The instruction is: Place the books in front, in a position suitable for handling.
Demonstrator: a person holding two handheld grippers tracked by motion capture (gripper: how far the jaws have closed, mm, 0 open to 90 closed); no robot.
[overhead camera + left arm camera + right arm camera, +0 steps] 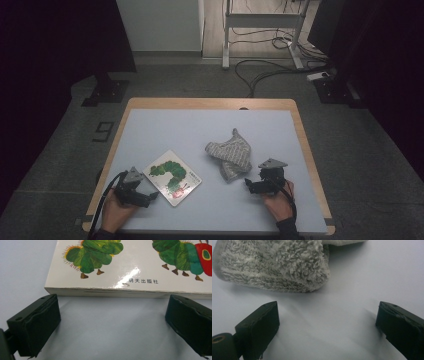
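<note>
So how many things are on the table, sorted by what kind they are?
Picture book: 1
Fluffy grey towel: 1
Claws: 2, the left claw and the right claw, both open
Total: 4

Left gripper (112,320): jaws wide apart, nothing btwn them. Caterpillar picture book (140,267) lies flat just ahead, near edge facing jaws, on pale blue table (110,330).

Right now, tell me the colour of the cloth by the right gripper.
The cloth is grey and fluffy with a lighter grey edge; the right gripper view shows it best.
</note>
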